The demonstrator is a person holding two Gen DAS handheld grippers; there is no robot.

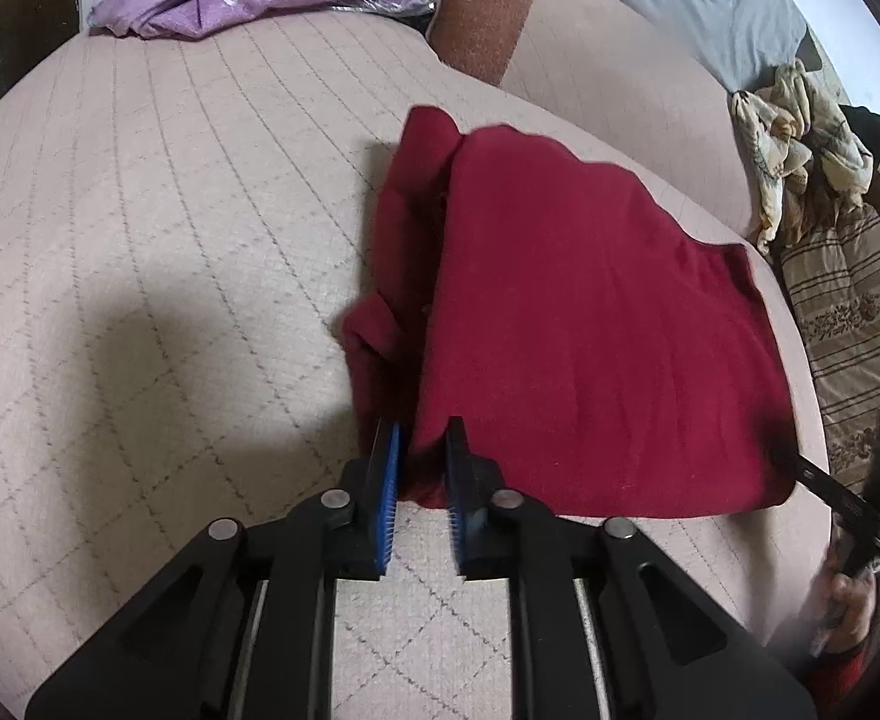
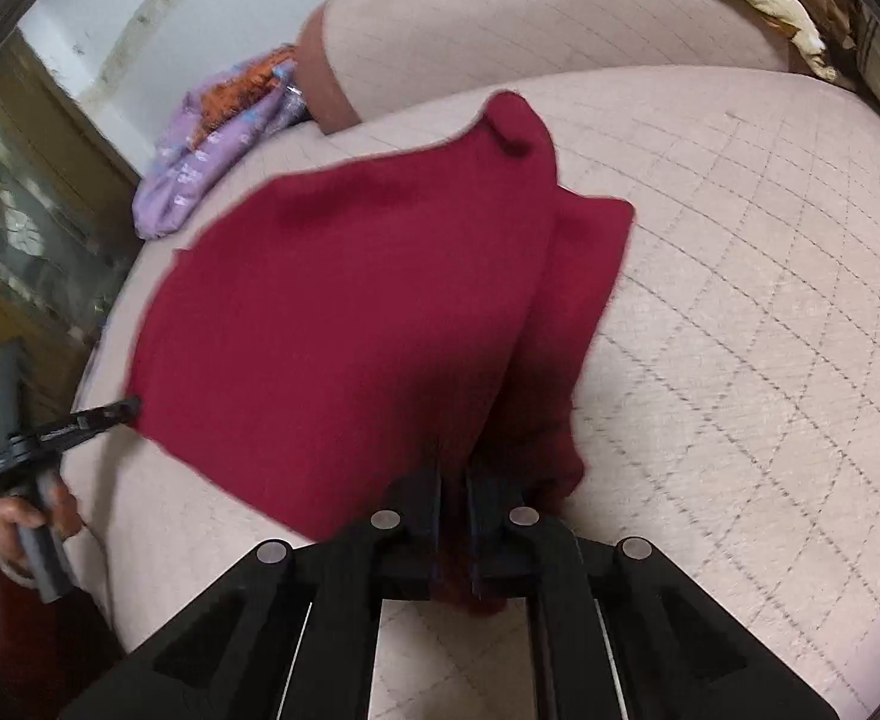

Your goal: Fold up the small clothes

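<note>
Nearest the lens, the left gripper [image 1: 422, 456] has its blue-padded jaws pinched on the near corner of the red garment [image 1: 589, 324], while the right gripper [image 2: 453, 498] is clenched on the opposite near corner. The garment lies spread on the quilted bed [image 1: 170, 240], its long axis running away from both cameras toward the bolster [image 1: 487, 6]. A fold is evidently starting: next, both corners likely need lifting together and carrying toward the far edge.

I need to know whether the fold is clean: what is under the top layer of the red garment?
Under the red garment top layer, a bunched lower layer pokes out at one side, resting on the quilted pink cover. The rest underneath is covered.
</note>
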